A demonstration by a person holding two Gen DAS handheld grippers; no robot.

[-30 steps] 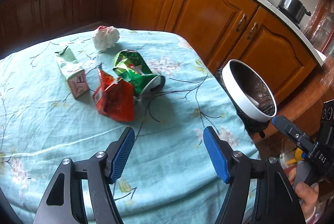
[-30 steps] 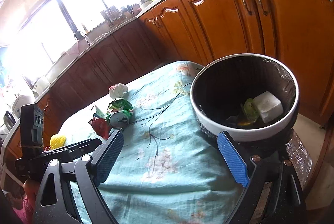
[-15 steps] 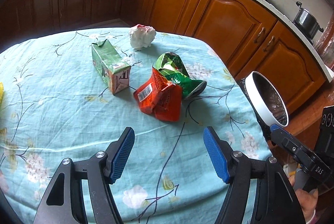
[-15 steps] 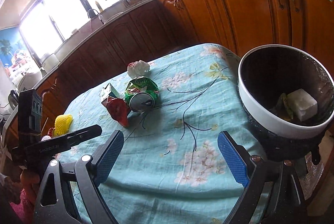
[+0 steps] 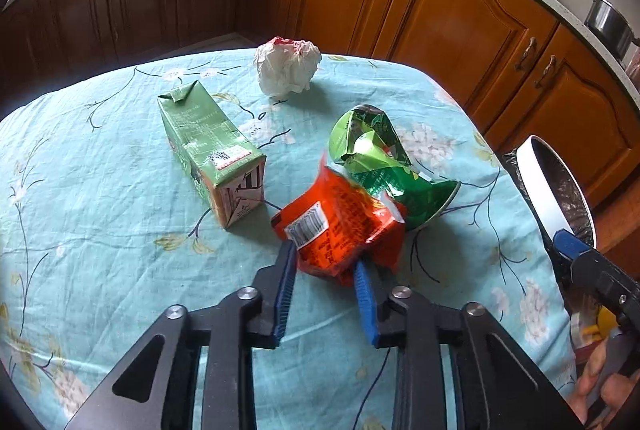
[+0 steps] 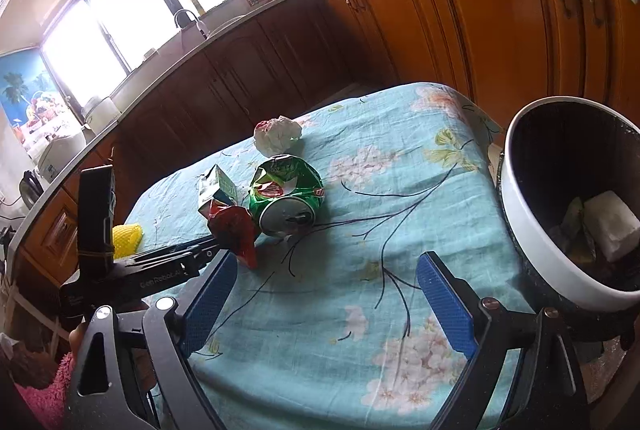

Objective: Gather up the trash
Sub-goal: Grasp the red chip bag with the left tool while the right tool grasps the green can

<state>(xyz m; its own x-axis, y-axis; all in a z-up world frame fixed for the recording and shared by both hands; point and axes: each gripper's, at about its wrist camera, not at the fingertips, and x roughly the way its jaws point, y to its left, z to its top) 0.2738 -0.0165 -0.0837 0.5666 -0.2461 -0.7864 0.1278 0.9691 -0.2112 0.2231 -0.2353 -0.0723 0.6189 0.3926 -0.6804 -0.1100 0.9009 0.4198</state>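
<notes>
So your left tongs (image 5: 325, 262) are closing on the crumpled red foil snack wrapper (image 5: 340, 226) mid-worktop, the pads pinching its near end. Right tongs (image 6: 324, 298) hang wide open, holding nothing. Next you'd want to lift it clear and carry it to the white-rimmed black bin (image 6: 516, 226) off the worktop's right edge.

On the table (image 5: 100, 230) the wrapper (image 5: 340, 230) leans against the crushed can (image 5: 384, 165), with the carton (image 5: 212, 149) to its left. The crumpled paper (image 5: 288, 69) lies behind them, and the bin (image 6: 560, 213) stands off the table's right edge.
</notes>
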